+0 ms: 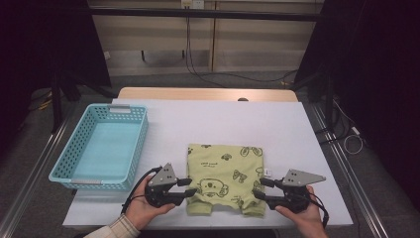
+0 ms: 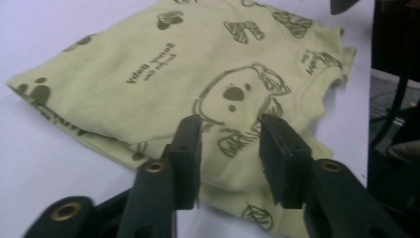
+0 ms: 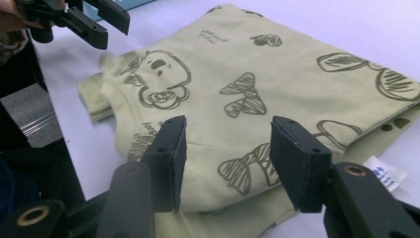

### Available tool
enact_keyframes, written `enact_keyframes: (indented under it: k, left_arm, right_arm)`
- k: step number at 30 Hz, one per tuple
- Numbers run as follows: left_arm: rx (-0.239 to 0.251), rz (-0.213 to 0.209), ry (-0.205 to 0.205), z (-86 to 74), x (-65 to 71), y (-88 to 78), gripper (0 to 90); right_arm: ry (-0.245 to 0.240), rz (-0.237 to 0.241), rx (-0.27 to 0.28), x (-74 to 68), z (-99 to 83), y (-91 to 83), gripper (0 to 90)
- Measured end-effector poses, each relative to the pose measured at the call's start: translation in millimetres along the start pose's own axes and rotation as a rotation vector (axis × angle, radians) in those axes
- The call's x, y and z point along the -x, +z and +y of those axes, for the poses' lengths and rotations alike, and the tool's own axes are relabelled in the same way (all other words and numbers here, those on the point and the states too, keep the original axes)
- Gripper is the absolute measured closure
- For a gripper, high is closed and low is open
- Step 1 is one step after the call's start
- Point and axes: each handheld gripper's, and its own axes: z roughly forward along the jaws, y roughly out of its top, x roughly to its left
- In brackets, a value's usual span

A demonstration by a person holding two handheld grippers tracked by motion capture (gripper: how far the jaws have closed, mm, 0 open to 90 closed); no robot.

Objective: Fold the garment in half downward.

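Note:
A folded light-green child's shirt (image 1: 225,178) with dark animal and bow prints lies flat near the front edge of the white table (image 1: 223,119). My left gripper (image 1: 192,187) sits at the shirt's left side, jaws apart, pointing right. In the left gripper view its jaws (image 2: 230,124) hover over the shirt (image 2: 198,84) without pinching the cloth. My right gripper (image 1: 259,188) sits at the shirt's right side, pointing left, jaws apart. In the right gripper view its jaws (image 3: 229,126) stand open above the shirt (image 3: 257,89), with the left gripper (image 3: 106,22) beyond.
A light-blue plastic basket (image 1: 69,146) stands on the table's left side with nothing in it. A white care label (image 3: 386,173) sticks out from the shirt's edge. Dark stands and cables surround the table; its front edge lies just under my hands.

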Motion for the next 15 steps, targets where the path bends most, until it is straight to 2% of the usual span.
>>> enact_keyframes:
  k: [1,2,3,4,5,7,8,9,11,12,13,15]
  left_arm:
    - [0.008,-0.005,-0.018,-0.1,0.0,0.4,54.5]
    - [0.023,0.01,-0.008,0.6,-2.1,0.2,49.9]
    - [0.023,0.01,-0.008,0.6,-2.1,0.2,45.8]
    - [0.034,0.025,-0.016,0.7,-2.8,0.0,45.8]
    - [0.045,0.042,-0.029,1.2,-5.5,-0.7,36.6]
    - [0.061,0.057,-0.038,1.3,-6.6,-0.4,28.7]
    - [0.062,0.071,-0.05,1.7,-8.2,-1.4,28.7]
    - [0.07,0.077,-0.068,1.8,-12.1,-2.0,20.9]
    - [0.072,0.085,-0.071,1.6,-13.7,-2.4,18.9]
    - [0.092,0.098,-0.085,1.4,-15.4,-2.8,14.7]
    - [0.092,0.098,-0.085,1.4,-15.4,-2.8,12.6]
    - [0.1,0.123,-0.09,1.7,-17.4,-3.1,11.3]
  right_arm:
    - [0.004,-0.001,0.005,0.6,0.1,0.4,46.1]
    - [0.008,-0.021,0.004,1.4,0.5,1.4,42.9]
    - [0.008,-0.021,0.004,1.4,0.5,1.4,42.9]
    - [0.013,-0.025,0.006,1.6,0.8,1.9,41.9]
    - [0.023,-0.037,0.014,2.1,1.6,2.6,38.5]
    - [0.037,-0.04,0.029,2.9,2.8,3.5,35.6]
    - [0.037,-0.04,0.029,2.9,2.8,3.5,35.6]
    - [0.036,-0.056,0.038,2.6,4.4,5.3,30.5]
    - [0.042,-0.06,0.039,2.4,5.1,6.4,28.9]
    - [0.044,-0.052,0.047,1.7,6.4,8.8,25.8]
    - [0.044,-0.052,0.047,1.7,6.4,8.8,25.8]
    - [0.043,-0.067,0.053,0.2,7.7,11.0,20.0]
